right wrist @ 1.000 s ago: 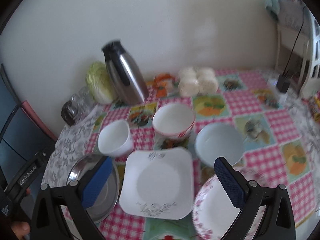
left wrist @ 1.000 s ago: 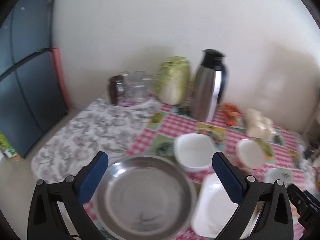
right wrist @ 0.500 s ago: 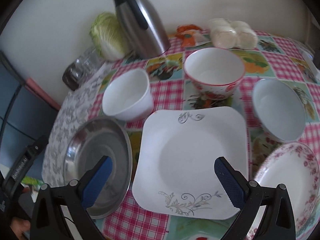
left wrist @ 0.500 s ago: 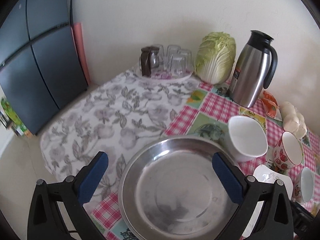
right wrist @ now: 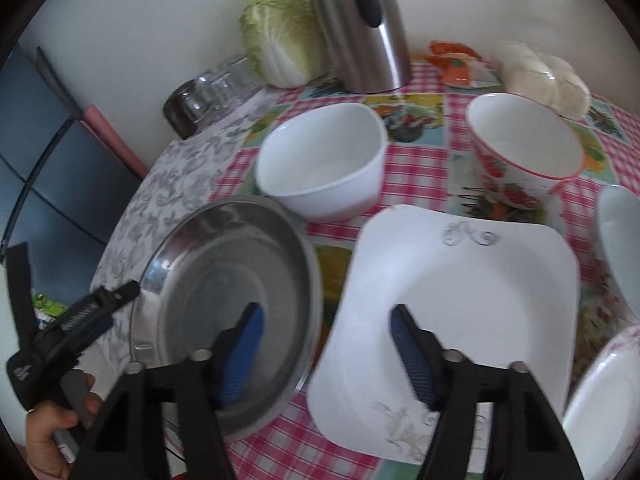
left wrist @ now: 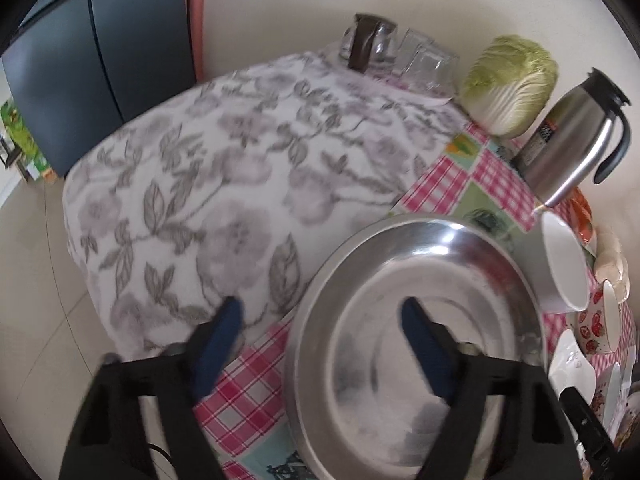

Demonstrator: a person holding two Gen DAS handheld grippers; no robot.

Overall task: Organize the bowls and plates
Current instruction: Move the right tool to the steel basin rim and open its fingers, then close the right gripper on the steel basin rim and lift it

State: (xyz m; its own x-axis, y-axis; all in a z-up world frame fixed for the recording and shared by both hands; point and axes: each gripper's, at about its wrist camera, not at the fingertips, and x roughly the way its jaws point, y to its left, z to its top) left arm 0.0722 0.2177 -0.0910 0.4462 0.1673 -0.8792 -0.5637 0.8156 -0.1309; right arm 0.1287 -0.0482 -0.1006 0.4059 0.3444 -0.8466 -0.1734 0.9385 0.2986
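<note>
A round steel plate lies on the table; it also shows in the right wrist view. My left gripper is open and straddles its left rim, one finger outside, one over the plate. A square white plate lies right of the steel plate. My right gripper is open and straddles the white plate's left edge. A plain white bowl, a strawberry-pattern bowl, a pale bowl and a floral plate stand around.
A steel thermos jug, a cabbage, upturned glasses and wrapped buns stand along the wall. A floral cloth covers the table's left end. A dark cabinet stands left of the table.
Both grippers have dropped lower and closer to the plates and narrowed their opening. The left one shifted to the steel plate's left rim, the right one to the white plate's left edge.
</note>
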